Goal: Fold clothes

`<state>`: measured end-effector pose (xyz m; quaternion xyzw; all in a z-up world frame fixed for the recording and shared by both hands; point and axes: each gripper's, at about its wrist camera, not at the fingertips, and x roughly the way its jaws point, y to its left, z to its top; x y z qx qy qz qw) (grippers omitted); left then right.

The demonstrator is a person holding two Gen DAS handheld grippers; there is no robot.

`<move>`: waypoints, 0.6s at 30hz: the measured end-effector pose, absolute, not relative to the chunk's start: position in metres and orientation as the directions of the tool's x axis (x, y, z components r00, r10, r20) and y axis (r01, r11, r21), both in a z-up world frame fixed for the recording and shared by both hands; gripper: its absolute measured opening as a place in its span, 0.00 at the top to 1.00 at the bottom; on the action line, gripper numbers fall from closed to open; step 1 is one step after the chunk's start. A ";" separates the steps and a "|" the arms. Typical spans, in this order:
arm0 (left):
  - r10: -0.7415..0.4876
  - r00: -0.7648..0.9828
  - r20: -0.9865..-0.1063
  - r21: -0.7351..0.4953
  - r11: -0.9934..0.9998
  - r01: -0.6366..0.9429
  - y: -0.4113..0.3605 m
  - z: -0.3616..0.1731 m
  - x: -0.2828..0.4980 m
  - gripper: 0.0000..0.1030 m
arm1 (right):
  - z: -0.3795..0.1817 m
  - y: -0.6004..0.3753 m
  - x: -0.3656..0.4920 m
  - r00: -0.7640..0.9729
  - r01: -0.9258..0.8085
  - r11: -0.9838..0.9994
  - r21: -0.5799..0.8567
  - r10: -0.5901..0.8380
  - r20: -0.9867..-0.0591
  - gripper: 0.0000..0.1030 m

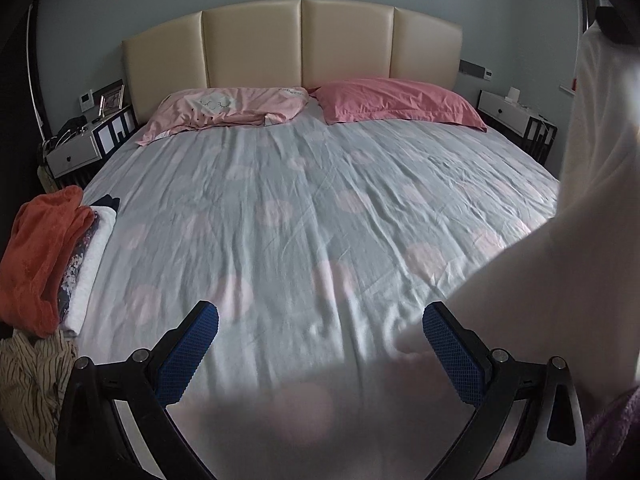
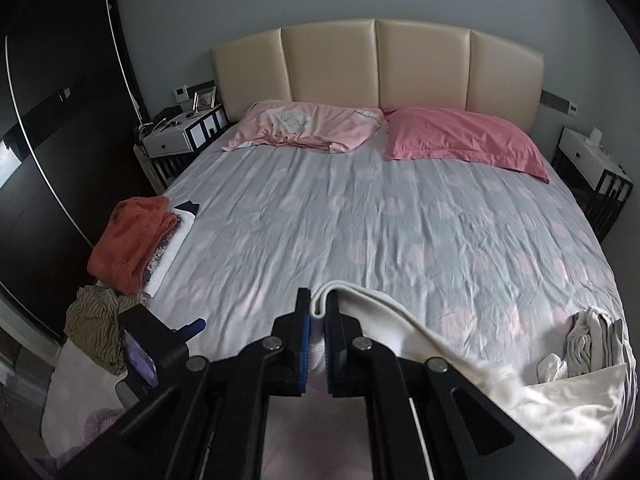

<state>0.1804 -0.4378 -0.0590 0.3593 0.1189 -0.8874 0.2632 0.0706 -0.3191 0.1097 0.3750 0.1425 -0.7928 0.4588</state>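
In the right wrist view my right gripper [image 2: 318, 304] is shut on a folded edge of a white garment [image 2: 460, 364]. The cloth trails down to the right onto the bed's near corner. In the left wrist view the same white garment [image 1: 580, 240] hangs blurred along the right side, lifted above the sheet. My left gripper [image 1: 320, 312] is open above the near part of the bed, with nothing between its blue pads [image 1: 200, 352]. The hanging cloth passes just outside its right finger. Part of the left gripper also shows at the lower left of the right wrist view.
A stack of folded clothes topped by an orange garment [image 1: 40, 256] lies on the bed's left edge, with a striped garment [image 1: 32, 384] below it. Loose white and grey clothes [image 2: 588, 340] lie at the right edge. Two pink pillows [image 2: 464, 140] sit by the headboard, and nightstands [image 2: 168, 140] flank the bed.
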 end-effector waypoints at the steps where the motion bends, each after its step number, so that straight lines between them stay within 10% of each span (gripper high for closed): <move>1: -0.380 -0.603 -0.702 -0.024 -0.833 0.553 -0.439 -0.060 0.182 0.00 | 0.097 -0.325 0.069 -0.281 0.826 -0.548 0.133 -0.605 -0.745 0.95; 10: -0.324 -0.617 -0.717 -0.059 -0.854 0.518 -0.438 -0.066 0.182 0.00 | -0.051 -0.304 0.014 -0.123 0.672 -0.675 0.306 -0.509 -0.852 0.90; 18: -0.162 -0.657 -0.736 -0.136 -0.916 0.378 -0.410 -0.075 0.165 0.00 | -0.069 -0.240 0.014 -0.079 0.616 -0.632 0.470 -0.643 -0.762 0.55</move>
